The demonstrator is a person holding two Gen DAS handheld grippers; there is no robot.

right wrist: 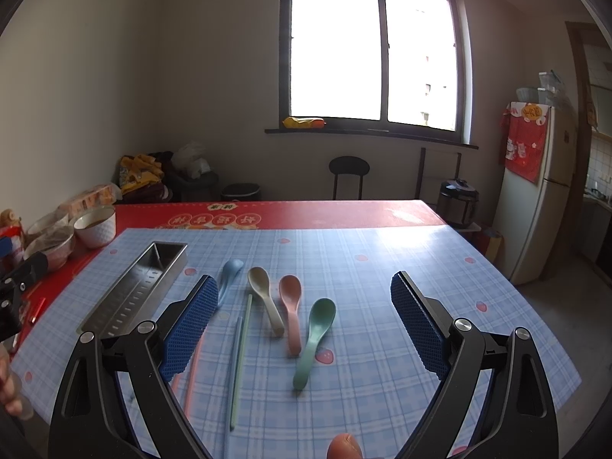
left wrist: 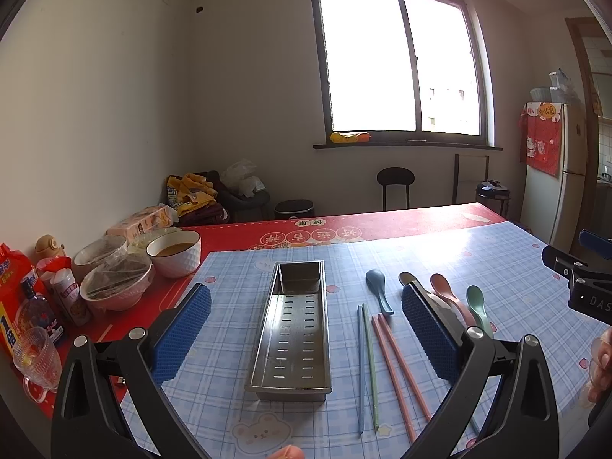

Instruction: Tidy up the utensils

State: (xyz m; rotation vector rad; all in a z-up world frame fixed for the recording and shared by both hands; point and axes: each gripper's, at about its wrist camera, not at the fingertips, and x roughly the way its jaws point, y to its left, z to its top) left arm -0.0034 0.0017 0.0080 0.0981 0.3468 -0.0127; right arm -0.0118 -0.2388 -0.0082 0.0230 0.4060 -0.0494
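- The table was big, with a red cover and a blue checked cloth on top.
- A long metal tray lay on the blue cloth. It was empty inside, with little slots in its floor.
- The left gripper hung above the tray with its blue pads spread wide apart. It held nothing.
- The right gripper hung above the spoons, off to the right of the tray. Its pads were wide apart too, and it held nothing.
- Some bowls sat on the red cover to the left of the tray. Two of them had plastic wrap on top.
- Just right of the tray lay a blue chopstick and a green chopstick, side by side.
- A bit further right of the tray lay two pink chopsticks, close together.
- Four spoons lay on the cloth to the right of the tray, past the tips of the chopsticks.
- The blue spoon was nearest the tray.
- Next came the cream spoon, then the pink spoon.
- The green spoon was furthest from the tray, and its handle just touched the pink spoon's handle.
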